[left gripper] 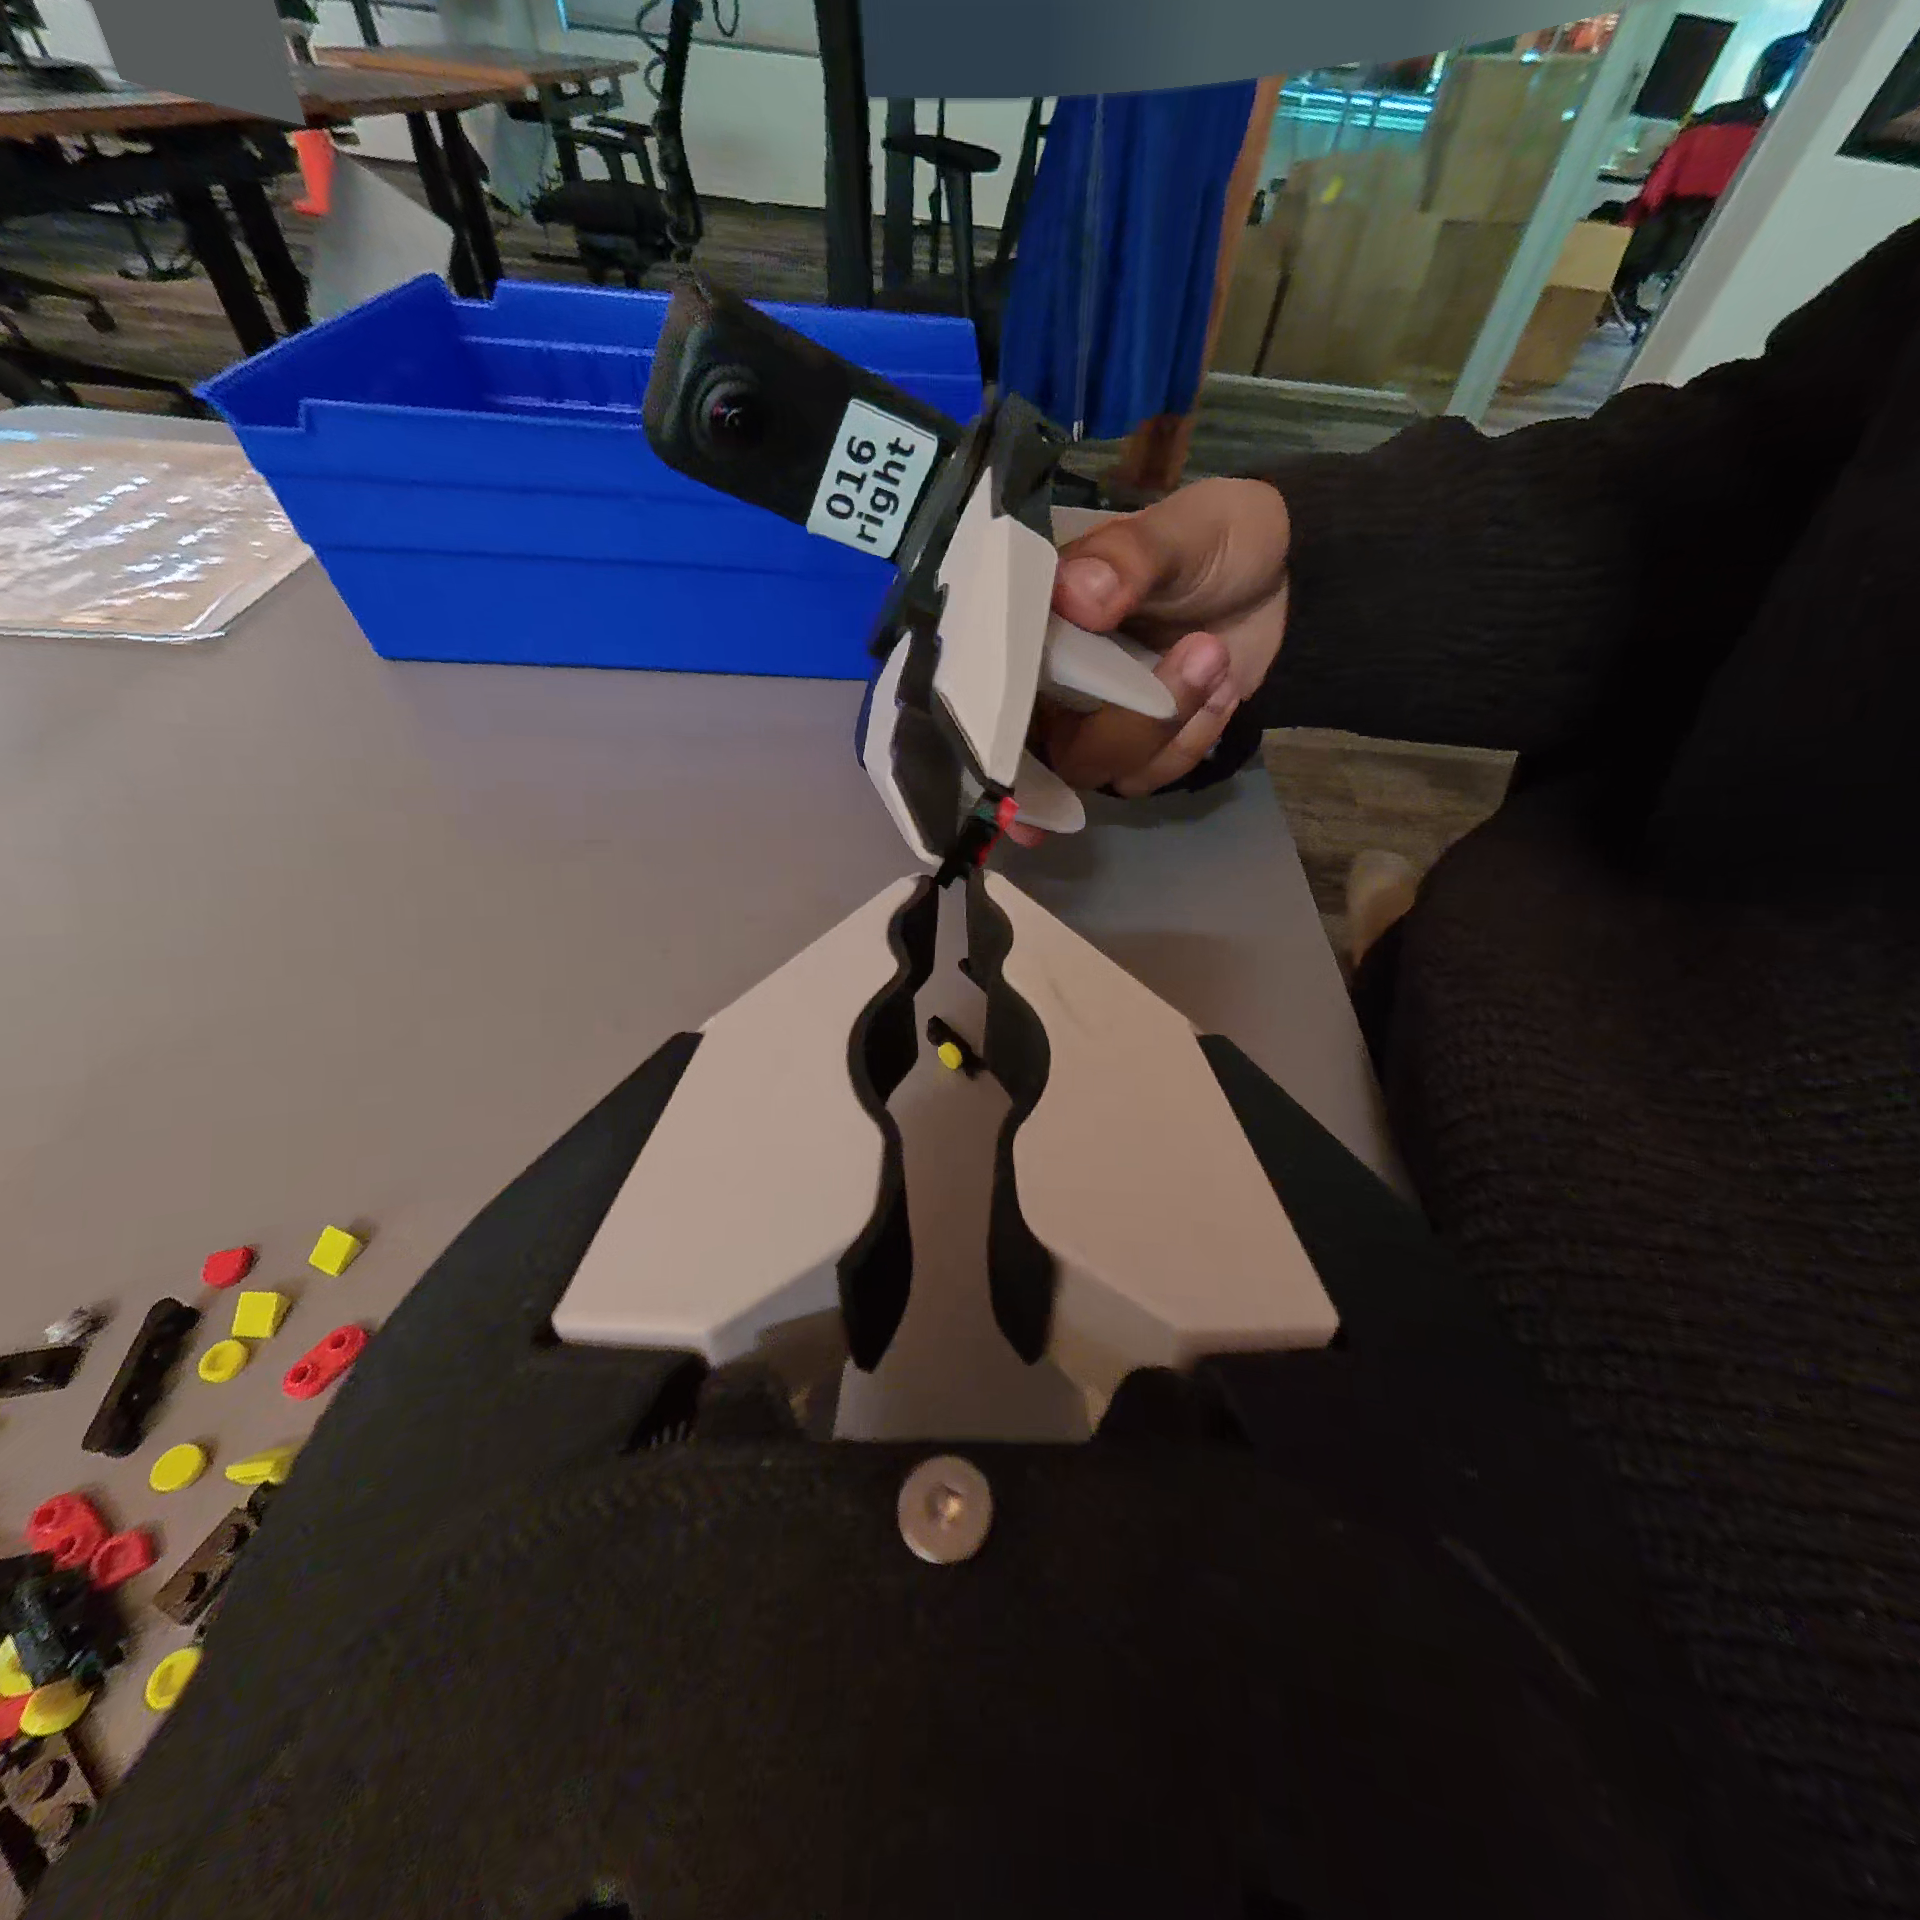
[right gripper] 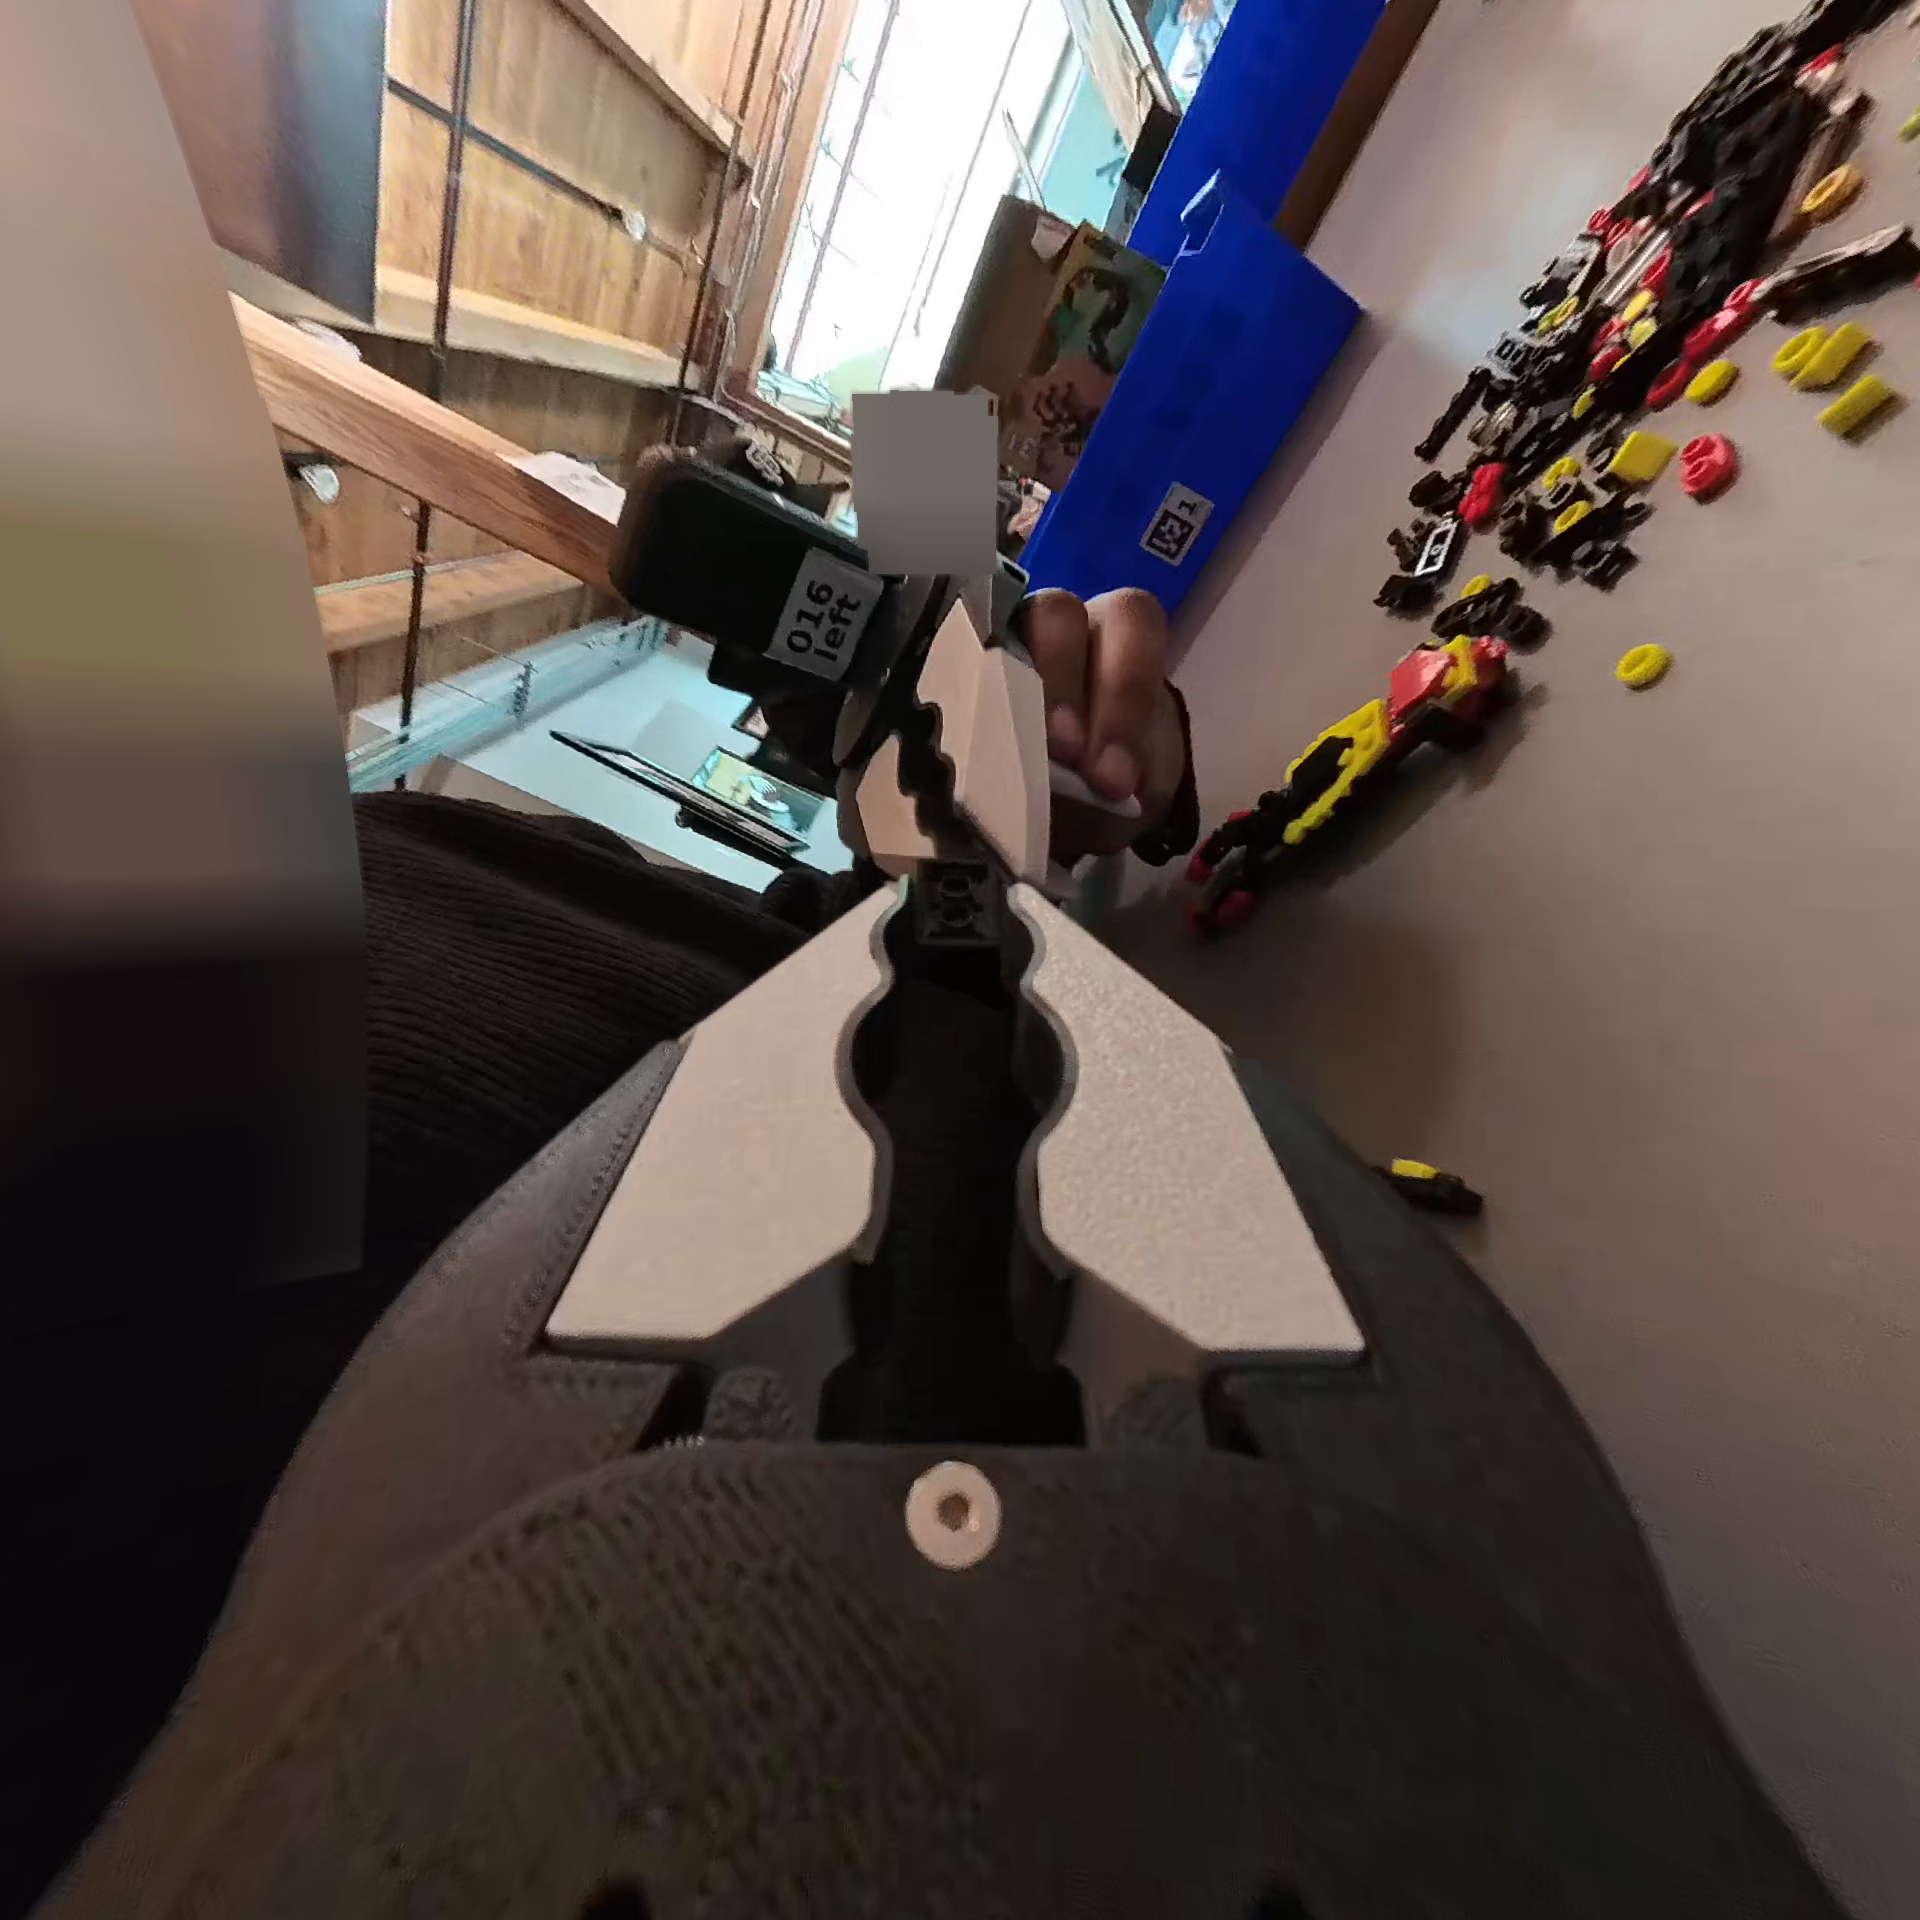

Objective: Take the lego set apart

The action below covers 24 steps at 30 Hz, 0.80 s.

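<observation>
A small black lego piece (right gripper: 951, 909) with a bit of red on it (left gripper: 987, 821) is held in the air between my two grippers, tip to tip. My left gripper (left gripper: 948, 883) is shut on its lower end; it also shows in the right wrist view (right gripper: 940, 844). My right gripper (right gripper: 954, 896) is shut on the studded black brick and comes down from above in the left wrist view (left gripper: 964, 840). A partly built red, yellow and black lego vehicle (right gripper: 1371, 748) lies on the grey table (left gripper: 468, 883).
Several loose yellow, red and black lego parts (left gripper: 249, 1340) lie at the table's left, also seen in the right wrist view (right gripper: 1621, 343). A small black-and-yellow part (left gripper: 948, 1051) lies under the grippers. A blue bin (left gripper: 582, 488) stands behind, a clear plastic bag (left gripper: 114, 530) left of it. Left and right tips are no more than a few centimetres apart.
</observation>
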Motion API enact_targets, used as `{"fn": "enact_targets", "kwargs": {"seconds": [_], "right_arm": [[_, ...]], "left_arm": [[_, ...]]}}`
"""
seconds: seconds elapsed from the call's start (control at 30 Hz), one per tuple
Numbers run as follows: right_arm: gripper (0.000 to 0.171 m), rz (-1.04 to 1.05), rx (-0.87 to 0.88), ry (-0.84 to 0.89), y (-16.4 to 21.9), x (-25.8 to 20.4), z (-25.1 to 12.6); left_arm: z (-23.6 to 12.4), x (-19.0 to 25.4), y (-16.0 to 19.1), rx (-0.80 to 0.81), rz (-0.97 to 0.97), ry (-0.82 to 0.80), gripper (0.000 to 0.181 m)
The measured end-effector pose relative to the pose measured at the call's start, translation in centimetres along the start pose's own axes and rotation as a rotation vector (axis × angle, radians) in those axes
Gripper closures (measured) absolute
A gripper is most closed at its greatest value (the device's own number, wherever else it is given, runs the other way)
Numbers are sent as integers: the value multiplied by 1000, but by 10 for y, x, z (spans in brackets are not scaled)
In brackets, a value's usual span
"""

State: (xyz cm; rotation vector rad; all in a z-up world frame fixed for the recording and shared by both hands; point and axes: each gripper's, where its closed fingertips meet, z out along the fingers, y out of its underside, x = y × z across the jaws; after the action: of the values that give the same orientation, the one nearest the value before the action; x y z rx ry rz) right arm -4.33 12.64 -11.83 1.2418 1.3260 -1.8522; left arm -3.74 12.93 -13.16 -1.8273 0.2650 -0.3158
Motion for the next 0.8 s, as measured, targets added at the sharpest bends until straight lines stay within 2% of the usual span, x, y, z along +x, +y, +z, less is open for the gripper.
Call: {"fn": "enact_targets", "kwargs": {"seconds": [0.13, 0.3, 0.4, 0.47, 0.73, 0.8], "right_arm": [[155, 11, 63, 33, -10, 7, -7], [152, -140, 66, 206, -16, 21, -13], [152, -256, 20, 330, -14, 30, -16], [154, -305, -9, 439, -14, 42, -21], [152, -532, -171, 773, -10, 76, -38], [143, -625, -219, 825, -9, 79, -36]], "left_arm": [[-1, -7, -3, 14, -41, -31, 181], [-1, -21, -3, 32, -214, -48, 181], [-2, -30, 8, -10, -337, -55, 181], [-4, -44, 17, -40, -395, -119, 181], [-13, -70, 25, -34, -454, -265, 181], [-13, -73, 29, -61, -456, -291, 181]]}}
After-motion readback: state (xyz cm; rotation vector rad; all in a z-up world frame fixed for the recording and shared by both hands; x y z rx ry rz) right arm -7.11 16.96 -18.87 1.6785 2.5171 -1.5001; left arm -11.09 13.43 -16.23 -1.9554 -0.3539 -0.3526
